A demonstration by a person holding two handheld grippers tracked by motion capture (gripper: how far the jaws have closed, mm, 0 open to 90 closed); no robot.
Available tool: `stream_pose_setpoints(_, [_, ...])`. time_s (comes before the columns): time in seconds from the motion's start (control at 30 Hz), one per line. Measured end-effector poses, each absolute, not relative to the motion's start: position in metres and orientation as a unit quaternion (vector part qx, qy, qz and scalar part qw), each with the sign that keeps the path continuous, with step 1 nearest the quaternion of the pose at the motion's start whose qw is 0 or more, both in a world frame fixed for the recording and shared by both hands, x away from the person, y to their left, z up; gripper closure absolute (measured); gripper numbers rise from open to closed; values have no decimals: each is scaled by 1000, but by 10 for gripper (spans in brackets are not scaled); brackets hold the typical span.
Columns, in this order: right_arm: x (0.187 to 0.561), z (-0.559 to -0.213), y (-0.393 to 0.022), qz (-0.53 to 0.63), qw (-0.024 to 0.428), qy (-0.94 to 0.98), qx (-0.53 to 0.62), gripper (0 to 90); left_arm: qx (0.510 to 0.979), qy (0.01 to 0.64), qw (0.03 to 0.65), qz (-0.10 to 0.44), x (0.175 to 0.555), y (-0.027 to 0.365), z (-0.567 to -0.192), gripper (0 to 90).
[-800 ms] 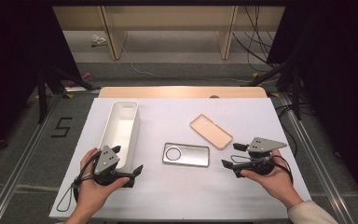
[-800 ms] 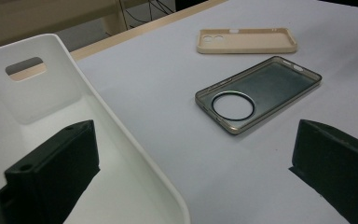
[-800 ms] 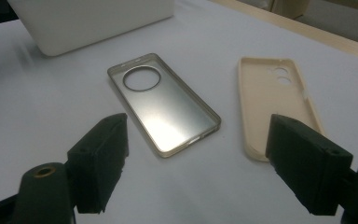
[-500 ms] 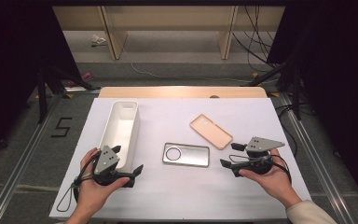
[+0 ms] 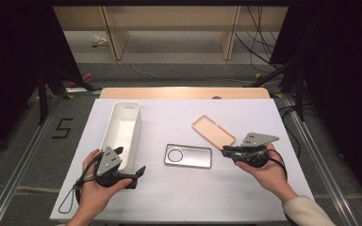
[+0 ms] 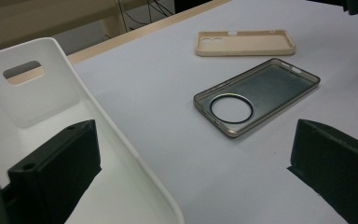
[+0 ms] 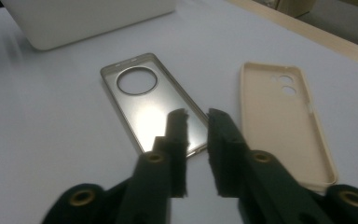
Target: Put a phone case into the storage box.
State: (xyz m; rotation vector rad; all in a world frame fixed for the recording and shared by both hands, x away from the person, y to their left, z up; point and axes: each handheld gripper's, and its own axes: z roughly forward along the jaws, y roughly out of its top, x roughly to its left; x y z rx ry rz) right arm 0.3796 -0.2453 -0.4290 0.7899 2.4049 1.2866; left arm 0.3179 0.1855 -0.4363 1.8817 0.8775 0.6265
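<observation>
The clear phone case (image 5: 188,156) lay flat mid-table with its long axis running left-right, its near end just off the right gripper (image 5: 227,151), whose 2 jaws were nearly clenched on nothing, while the left gripper (image 5: 139,173), farther off, gaped wide.

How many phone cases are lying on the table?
2: a grey see-through case at the table's middle and a beige case just beyond it, nearer the right gripper. None seems hidden.
</observation>
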Motion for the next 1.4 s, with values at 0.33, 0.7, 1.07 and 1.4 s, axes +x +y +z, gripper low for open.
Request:
stream_pose_setpoints(0.33, [414, -440, -209, 393, 134, 863, 288, 900, 766, 357, 469, 255, 317, 185, -436, 14])
stream_pose_setpoints(0.7, [457, -463, -175, 325, 139, 886, 301, 900, 766, 356, 472, 253, 317, 186, -436, 16])
stream_pose_setpoints(1.07, [471, -478, -173, 290, 138, 894, 313, 900, 767, 355, 471, 254, 316, 186, -436, 16])
stream_pose_setpoints(1.4, [471, -478, -174, 287, 130, 897, 312, 900, 767, 355, 470, 254, 316, 185, -437, 16])
